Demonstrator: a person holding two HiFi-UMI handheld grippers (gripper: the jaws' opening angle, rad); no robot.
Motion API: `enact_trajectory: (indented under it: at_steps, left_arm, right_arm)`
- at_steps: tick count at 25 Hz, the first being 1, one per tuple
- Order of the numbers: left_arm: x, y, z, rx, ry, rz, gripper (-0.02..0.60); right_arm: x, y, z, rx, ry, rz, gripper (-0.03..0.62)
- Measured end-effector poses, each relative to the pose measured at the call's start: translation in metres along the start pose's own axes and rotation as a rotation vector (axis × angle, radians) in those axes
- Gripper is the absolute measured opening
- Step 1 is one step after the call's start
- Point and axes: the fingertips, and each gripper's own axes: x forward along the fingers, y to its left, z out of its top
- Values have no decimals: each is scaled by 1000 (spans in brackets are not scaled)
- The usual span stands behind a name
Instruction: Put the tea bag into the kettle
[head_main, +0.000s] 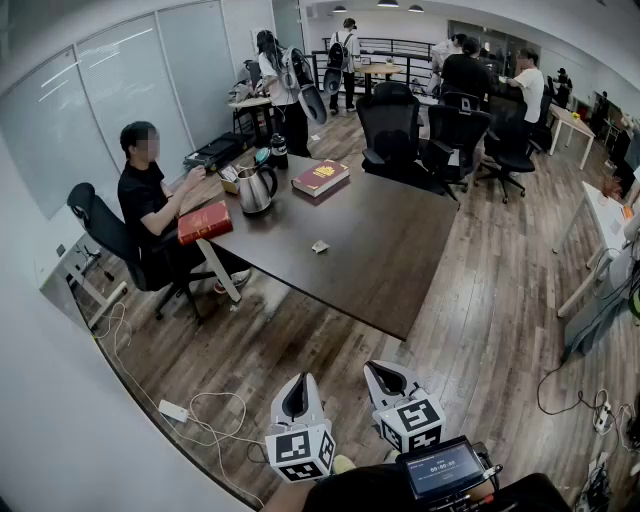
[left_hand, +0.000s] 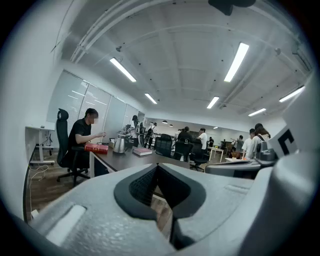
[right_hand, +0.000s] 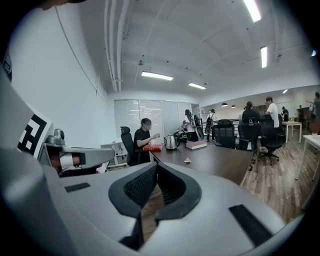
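Left gripper (head_main: 302, 381) and right gripper (head_main: 380, 370) jaws clenched, empty, tea bag (head_main: 320, 246) well ahead on table (head_main: 400, 270)

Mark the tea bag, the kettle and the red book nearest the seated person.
tea bag (head_main: 320, 246), head view, middle of the small pale packet.
kettle (head_main: 256, 190), head view, its steel body.
red book (head_main: 205, 222), head view, its cover.
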Motion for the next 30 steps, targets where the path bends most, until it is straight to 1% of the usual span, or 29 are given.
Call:
enact_trajectory:
  at_steps: [11,16,21,26,30]
  left_arm:
    - [-3,4,5,1,-22,1,5]
    - [-4,9,1,8,-9,11,5]
    - [6,4,3,28,-5,-3,5]
    - [25,12,-2,34,31,13,5]
    - [46,16,4,71,42,32,5]
  right_arm:
    - [-2,6,7,-10,4,-2,11]
    - [-5,7,3,28,0,-2,10]
    - [-7,-7,10,31,-8,-35,9]
    - [9,-21,6,50,9,-47,9]
    - [31,-38,5,83,24,-37,8]
